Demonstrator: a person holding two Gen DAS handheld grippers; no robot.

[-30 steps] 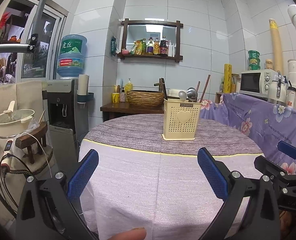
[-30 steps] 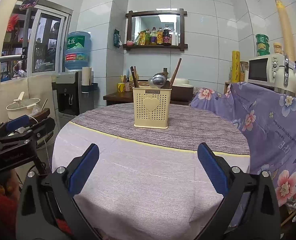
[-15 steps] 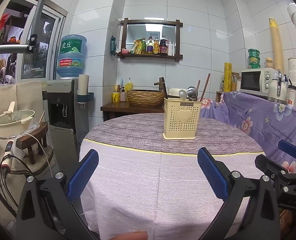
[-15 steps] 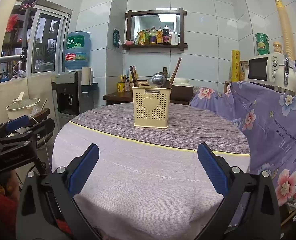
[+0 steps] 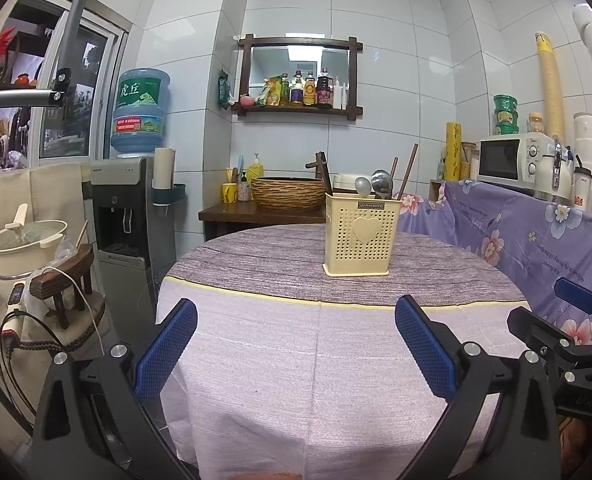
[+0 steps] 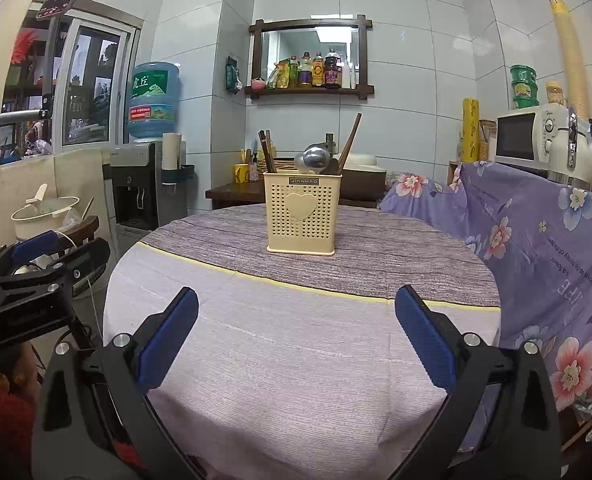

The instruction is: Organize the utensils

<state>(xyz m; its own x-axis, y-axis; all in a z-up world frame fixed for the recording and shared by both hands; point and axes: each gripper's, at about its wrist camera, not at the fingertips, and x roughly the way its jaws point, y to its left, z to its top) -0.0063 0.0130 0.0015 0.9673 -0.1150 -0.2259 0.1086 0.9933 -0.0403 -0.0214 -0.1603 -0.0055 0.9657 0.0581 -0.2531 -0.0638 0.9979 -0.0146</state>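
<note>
A cream perforated utensil holder [image 5: 360, 235] with a heart on its front stands upright on the far half of the round table [image 5: 296, 360]; it also shows in the right wrist view [image 6: 301, 214]. Metal spoons [image 5: 372, 186] and brown chopsticks [image 6: 348, 144] stick out of its top. My left gripper [image 5: 296, 344] is open and empty, held over the near table edge. My right gripper [image 6: 296, 332] is open and empty, also near the front edge. Each gripper shows at the side of the other's view.
A water dispenser [image 5: 125, 216] and a pot on a stool [image 5: 23, 248] stand left of the table. A purple floral cloth [image 5: 536, 240] covers the counter on the right, with a microwave [image 5: 512, 160] on it. A sideboard with a woven basket [image 5: 287, 194] stands behind.
Both views have drifted only slightly; the holder sits a touch lower and nearer in each. The jaws stay open.
</note>
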